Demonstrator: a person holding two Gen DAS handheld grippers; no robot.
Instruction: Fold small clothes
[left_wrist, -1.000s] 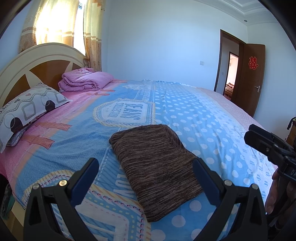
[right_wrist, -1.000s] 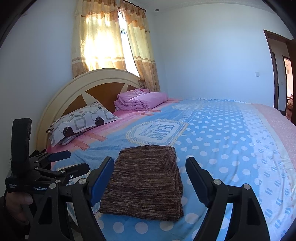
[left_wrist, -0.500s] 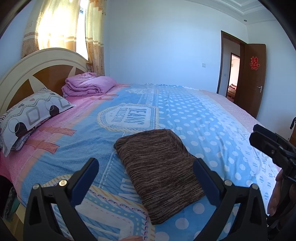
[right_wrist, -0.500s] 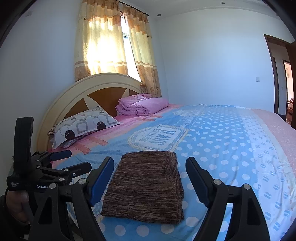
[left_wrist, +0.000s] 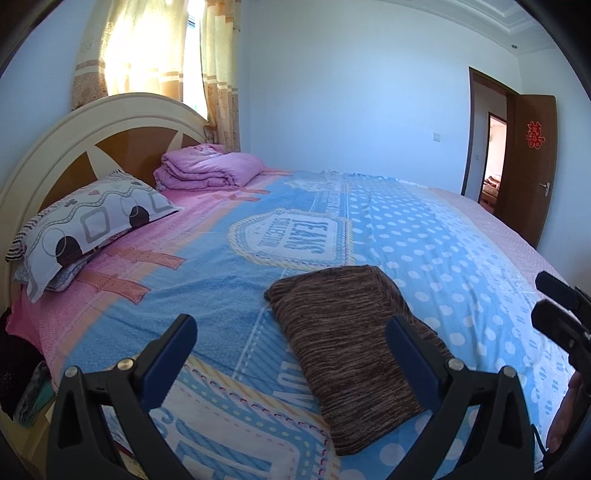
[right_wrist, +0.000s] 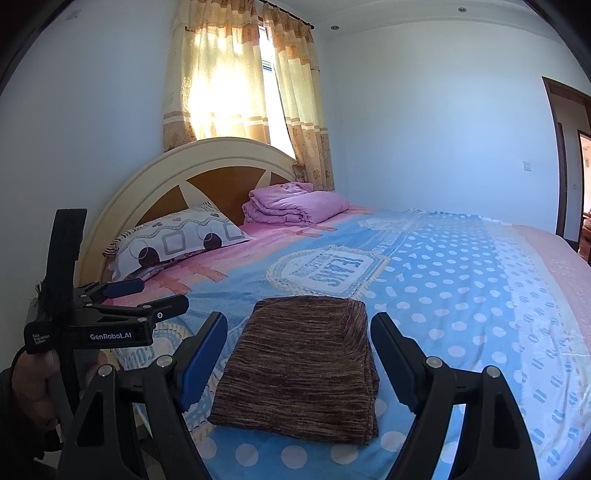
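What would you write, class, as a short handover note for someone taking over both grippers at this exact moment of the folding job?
Left gripper: open, empty, held above the bed.
Right gripper: open, empty, fingers either side of the garment in view, not touching it.
Brown knit garment: lies folded in a compact rectangle near the bed's near edge on the blue dotted bedspread.
Done: this piece looks folded.
Left: no other small clothes in view; perhaps neaten edges.

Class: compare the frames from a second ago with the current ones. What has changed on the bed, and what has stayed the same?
Both grippers, left gripper and right gripper, drew back and tilted up slightly, jaws open and empty throughout. Nothing was grasped or released. The folded brown garment, pillow and pink quilt stayed put.
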